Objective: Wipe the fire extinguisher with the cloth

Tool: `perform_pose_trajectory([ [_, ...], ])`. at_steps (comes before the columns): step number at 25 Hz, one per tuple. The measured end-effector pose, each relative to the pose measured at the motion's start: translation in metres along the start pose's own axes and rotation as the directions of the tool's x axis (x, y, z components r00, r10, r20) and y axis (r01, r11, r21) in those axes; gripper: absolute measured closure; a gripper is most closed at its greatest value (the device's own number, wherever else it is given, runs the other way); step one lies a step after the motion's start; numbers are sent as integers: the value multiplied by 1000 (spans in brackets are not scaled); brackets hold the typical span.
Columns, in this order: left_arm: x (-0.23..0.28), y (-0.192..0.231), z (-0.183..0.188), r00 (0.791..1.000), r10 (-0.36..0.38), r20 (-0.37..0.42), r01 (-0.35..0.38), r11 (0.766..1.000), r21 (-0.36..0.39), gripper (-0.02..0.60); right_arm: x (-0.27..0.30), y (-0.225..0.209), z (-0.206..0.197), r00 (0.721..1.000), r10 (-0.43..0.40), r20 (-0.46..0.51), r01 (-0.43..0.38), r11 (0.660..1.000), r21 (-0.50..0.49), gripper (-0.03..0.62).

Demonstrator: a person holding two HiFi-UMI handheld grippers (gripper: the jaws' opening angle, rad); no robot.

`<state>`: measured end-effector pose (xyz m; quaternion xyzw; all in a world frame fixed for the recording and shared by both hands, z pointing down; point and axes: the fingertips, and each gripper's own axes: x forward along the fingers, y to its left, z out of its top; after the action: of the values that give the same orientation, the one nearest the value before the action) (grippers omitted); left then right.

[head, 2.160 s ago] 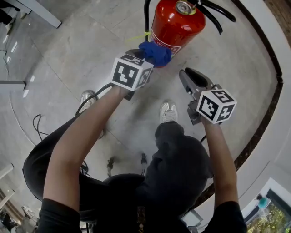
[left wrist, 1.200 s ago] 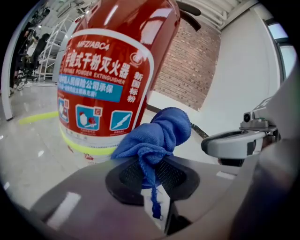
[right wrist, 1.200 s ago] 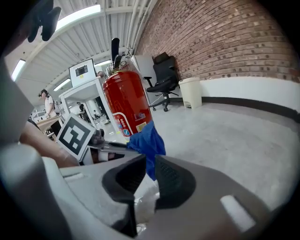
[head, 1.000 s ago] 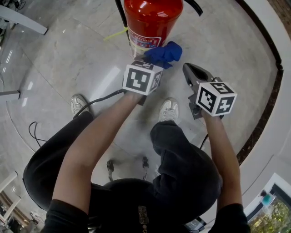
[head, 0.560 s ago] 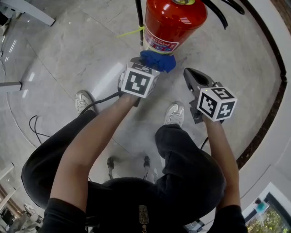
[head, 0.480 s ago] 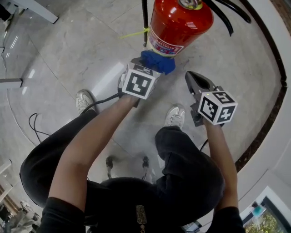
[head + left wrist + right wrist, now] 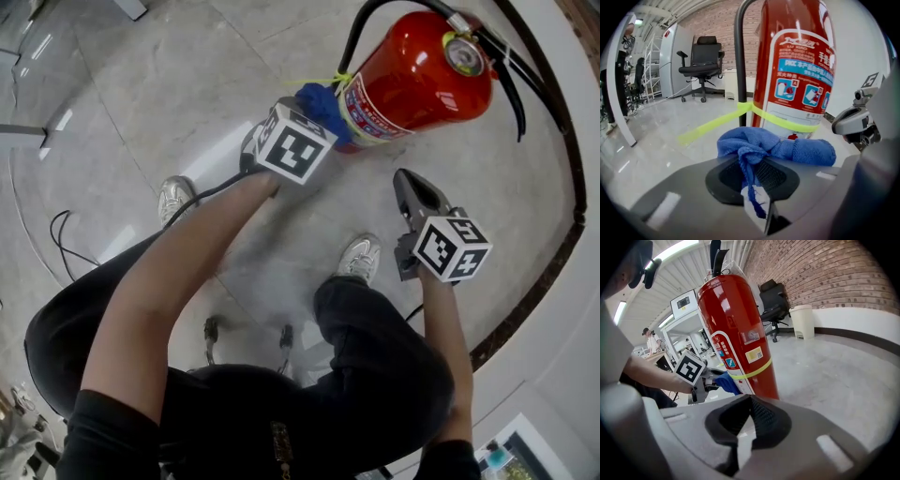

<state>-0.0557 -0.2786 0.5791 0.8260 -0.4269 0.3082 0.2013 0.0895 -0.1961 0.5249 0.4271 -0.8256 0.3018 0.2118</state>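
Fire extinguisher: red, upright on the floor, not far from the floor's dark curved border strip. A black hose runs up its side and a yellow band circles the lower body.
Cloth: blue and bunched. Its loose roll lies against the lower body at the yellow band, under the printed label.
Left gripper: clamped on a fold of the cloth, with the rest bulging out ahead of the jaws.
Right gripper: jaws together with nothing between them, held clear of the cylinder on my near side.
Step in hand: I judge it to be wiping the lower body.
Doing it well: I would keep the soft roll, not the jaw tips, on the paint. I would follow the curve round with light, even pressure.
Hazards: the band's loose tail and the hose could snag the cloth. The cylinder is unbraced and might rock if pushed hard, so the idle gripper could steady it.
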Motion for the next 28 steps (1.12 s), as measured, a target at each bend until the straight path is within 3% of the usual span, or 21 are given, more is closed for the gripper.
perform_pose_trajectory([
  [6, 12, 24, 16, 999, -3, 36, 2, 1000, 22, 515, 1, -2, 3, 1000, 3, 10, -3, 1000, 17, 591],
  [12, 10, 20, 11, 999, -10, 40, 10, 1000, -8, 517, 2, -7, 1, 1000, -4, 10, 4, 1000, 30, 591],
  [20, 2, -9, -15, 1000, -20, -2, 20, 999, -34, 517, -14, -2, -2, 1000, -3, 31, 2, 1000, 30, 591],
  [28, 10, -47, -42, 996, -42, -77, 33, 993, -111, 517, -32, -13, -7, 998, -11, 61, 7, 998, 57, 591],
])
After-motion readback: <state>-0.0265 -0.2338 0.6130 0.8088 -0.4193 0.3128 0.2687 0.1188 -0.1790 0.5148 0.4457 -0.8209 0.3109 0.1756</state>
